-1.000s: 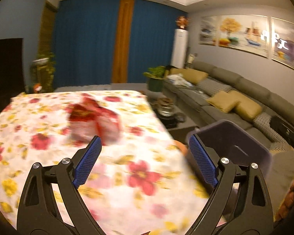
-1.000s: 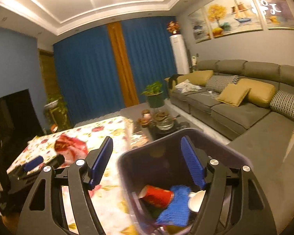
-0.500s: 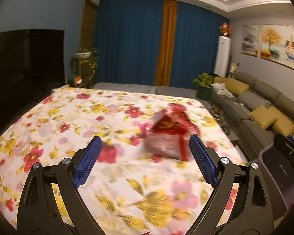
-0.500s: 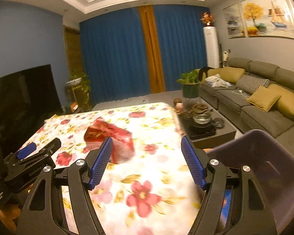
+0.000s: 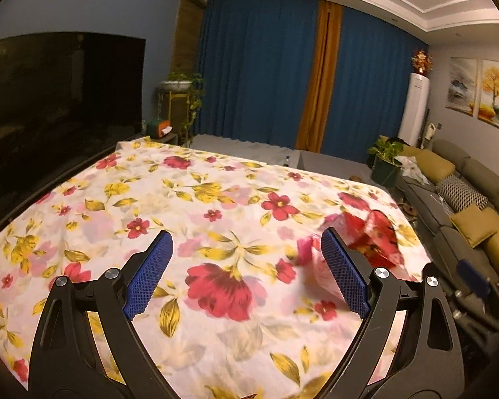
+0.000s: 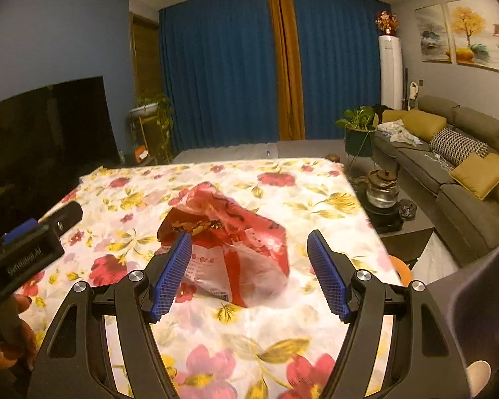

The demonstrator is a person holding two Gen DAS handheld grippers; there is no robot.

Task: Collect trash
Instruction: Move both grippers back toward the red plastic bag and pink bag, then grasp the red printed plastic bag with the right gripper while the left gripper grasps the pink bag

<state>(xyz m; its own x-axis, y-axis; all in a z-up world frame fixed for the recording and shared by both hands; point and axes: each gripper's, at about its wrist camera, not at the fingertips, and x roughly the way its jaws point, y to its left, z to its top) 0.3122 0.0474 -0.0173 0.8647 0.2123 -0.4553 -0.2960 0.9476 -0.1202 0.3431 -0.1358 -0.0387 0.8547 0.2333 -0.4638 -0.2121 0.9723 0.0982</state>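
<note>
Right gripper (image 6: 246, 272) released, jaws wide, hovering just before crumpled red bag (image 6: 229, 242) lying on floral-clothed desk (image 6: 282, 199). Left gripper (image 5: 246, 272) also released, empty.

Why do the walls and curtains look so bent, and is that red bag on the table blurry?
Both wrist views use fisheye lenses, so straight edges bow near the rim. Left wrist view: the red bag is motion-smeared behind the open left gripper. Right wrist view: the bag is sharper, with dim, warm orange-tinted room light.
</note>
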